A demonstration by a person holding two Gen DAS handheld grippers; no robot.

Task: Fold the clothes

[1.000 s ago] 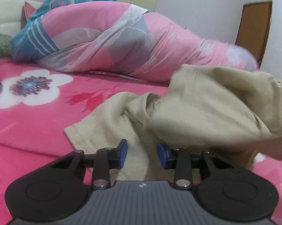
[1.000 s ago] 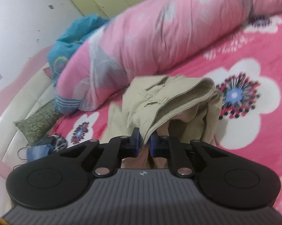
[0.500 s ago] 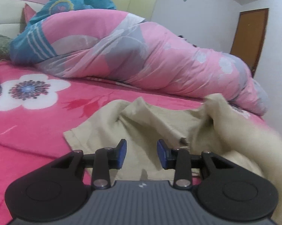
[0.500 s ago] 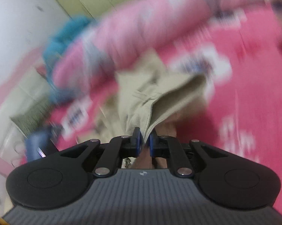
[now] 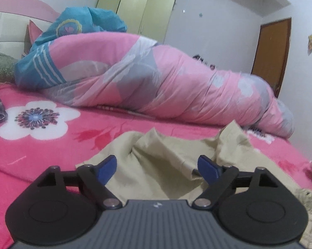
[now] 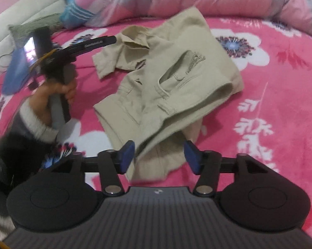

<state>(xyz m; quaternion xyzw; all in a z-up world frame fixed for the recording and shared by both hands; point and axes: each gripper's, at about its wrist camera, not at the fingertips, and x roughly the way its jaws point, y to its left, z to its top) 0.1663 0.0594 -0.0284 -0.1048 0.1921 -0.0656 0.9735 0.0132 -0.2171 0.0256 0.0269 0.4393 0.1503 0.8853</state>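
the soft, light beige cotton trousers (image 6: 176, 66) lie folded just beyond both grippers' just-opened, empty blue fingers (image 6: 126, 155), best pinched at the thick doubled edge nearest them.

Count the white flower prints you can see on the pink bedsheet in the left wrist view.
1. The white flower print lies on the pink bedsheet at left, in front of the rolled pink quilt. More may be hidden under the beige trousers or quilt.
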